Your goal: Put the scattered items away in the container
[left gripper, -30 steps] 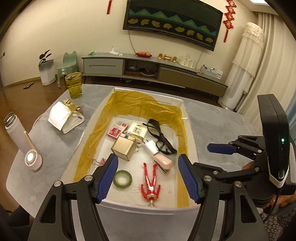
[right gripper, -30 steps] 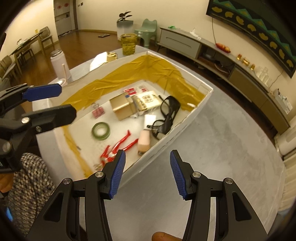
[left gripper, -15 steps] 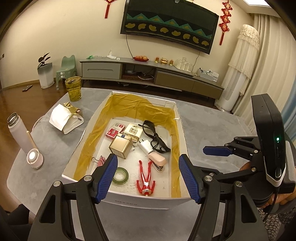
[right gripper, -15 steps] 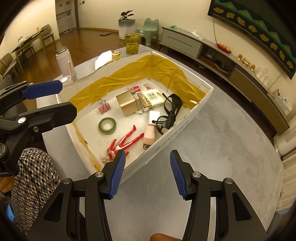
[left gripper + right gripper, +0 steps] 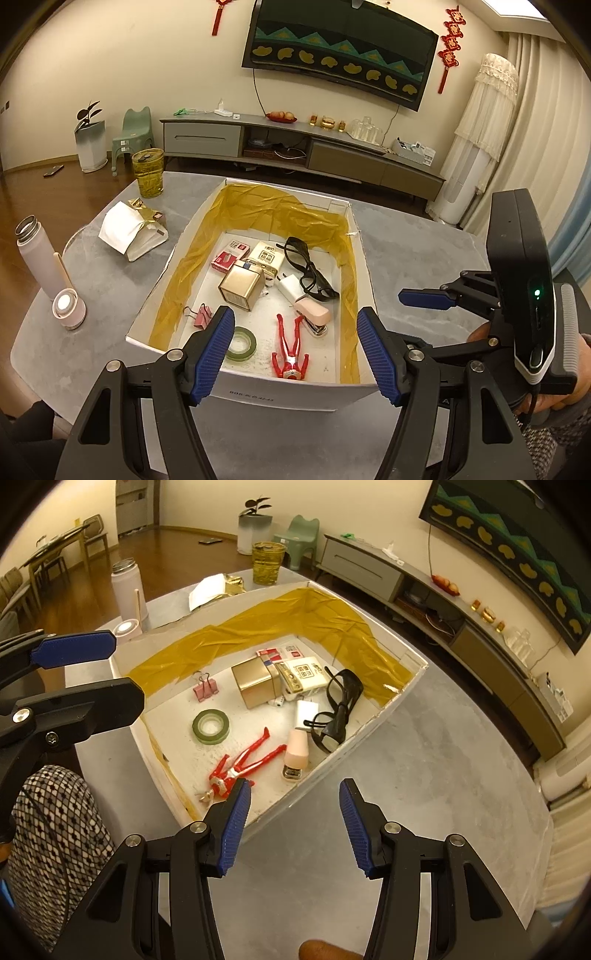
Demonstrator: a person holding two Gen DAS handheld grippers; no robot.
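Observation:
A white box (image 5: 280,395) lined with yellow film sits on the grey table and holds several items: a red figure (image 5: 290,350), a green tape roll (image 5: 241,343), a pink stapler (image 5: 314,316), black glasses (image 5: 308,267), a gold tin (image 5: 242,286), a pink binder clip (image 5: 202,316). My left gripper (image 5: 295,356) hangs open above the box's near wall, empty. My right gripper (image 5: 293,827) is open and empty over the box's near corner (image 5: 266,812); the red figure (image 5: 242,764) lies just beyond it.
Left of the box stand a white flask (image 5: 38,254), a small round lamp (image 5: 68,308), a folded white and gold wrapper (image 5: 131,230) and a yellow glass (image 5: 148,177). Bare grey tabletop (image 5: 424,794) lies right of the box. A person's patterned sleeve (image 5: 51,830) is at the left.
Both grippers have drawn back and risen from the box, which now looks smaller and farther. Both stayed open and empty. Items in the box have not moved.

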